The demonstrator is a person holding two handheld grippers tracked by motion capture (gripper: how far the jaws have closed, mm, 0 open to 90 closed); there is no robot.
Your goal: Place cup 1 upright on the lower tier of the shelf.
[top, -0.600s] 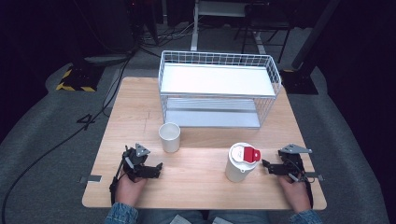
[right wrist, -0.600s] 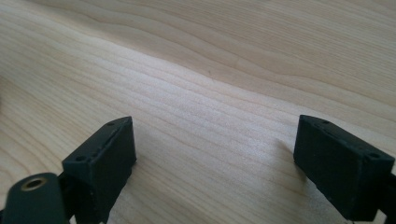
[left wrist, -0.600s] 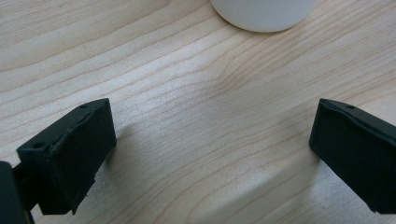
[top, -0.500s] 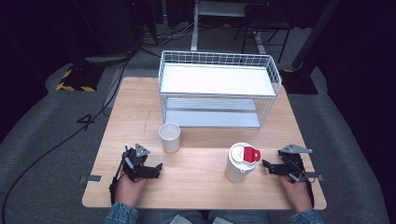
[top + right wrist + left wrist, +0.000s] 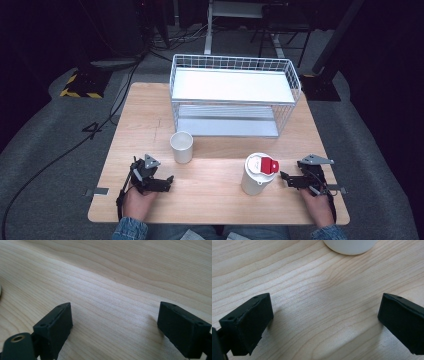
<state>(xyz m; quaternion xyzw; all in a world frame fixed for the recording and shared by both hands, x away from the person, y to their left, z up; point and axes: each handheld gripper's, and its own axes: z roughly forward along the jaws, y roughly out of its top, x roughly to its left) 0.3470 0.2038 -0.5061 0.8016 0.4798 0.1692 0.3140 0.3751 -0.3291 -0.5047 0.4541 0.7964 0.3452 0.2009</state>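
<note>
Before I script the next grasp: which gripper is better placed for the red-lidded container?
Right. The right gripper sits just beside the red-lidded container, jaws open toward it. The left gripper lies farther off, nearer the white cup.

My left gripper (image 5: pixel 167 181) lies low over the near left of the tabletop, held in my left hand (image 5: pixel 137 200), jaws pointing inward toward my right. In the left gripper view its two black jaws stand wide apart with nothing between them. My right gripper (image 5: pixel 284 178) lies at the near right, gripped by my right hand (image 5: pixel 317 205), jaws pointing toward my left. In the right gripper view those jaws likewise stand wide apart over bare wood.
</note>
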